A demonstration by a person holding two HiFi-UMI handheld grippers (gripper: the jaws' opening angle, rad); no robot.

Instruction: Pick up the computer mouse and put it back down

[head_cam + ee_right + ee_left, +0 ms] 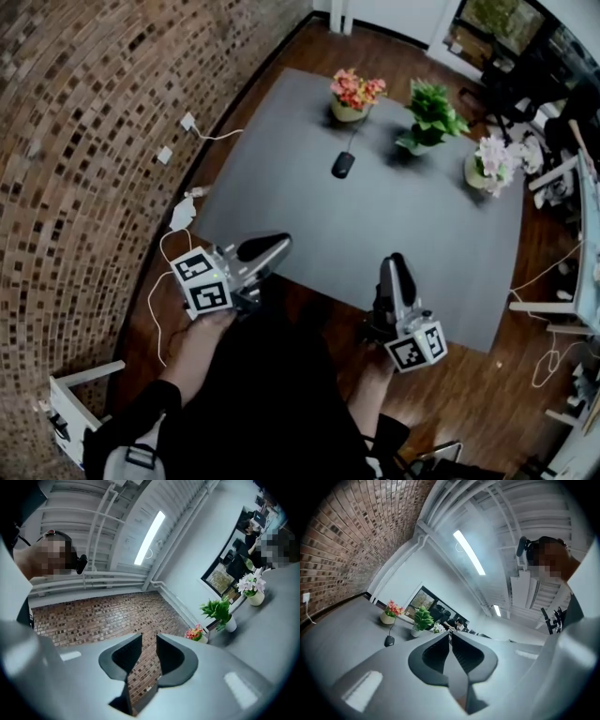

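From the head view, my left tool point(284, 242) sits over the near left corner of the counter point(394, 234), and my right tool point(397, 260) stands at the near edge. The counter is a flat, matte grey rectangle. The mouse point(343, 165) lies well apart from both tools, near the far edge, with bare grey surface all the way between. It is small, black and rounded, and its thin cord runs toward a pot of pink flowers point(356, 94) just behind it. A leafy green plant point(431, 117) and a pot of white flowers point(489, 161) line the far right corner. A rough brick wall point(75, 141) runs close along the counter's left edge, and white cables point(159, 281) trail over the glossy wooden floor point(487, 384) between them.

In the left gripper view, my left tool point(450, 634) has its two dark, ribbed jaws pressed together at the tips with nothing between them. The mouse point(389, 641) lies ahead and to the left on the smooth counter, in front of the pink flowers point(392, 609) and beside the green plant point(423, 619).

In the right gripper view, my right tool point(145, 637) has its jaws a narrow slit apart and holds nothing; only brick wall point(103, 616) shows through the gap. The three pots stand off to the right along the counter's edge.
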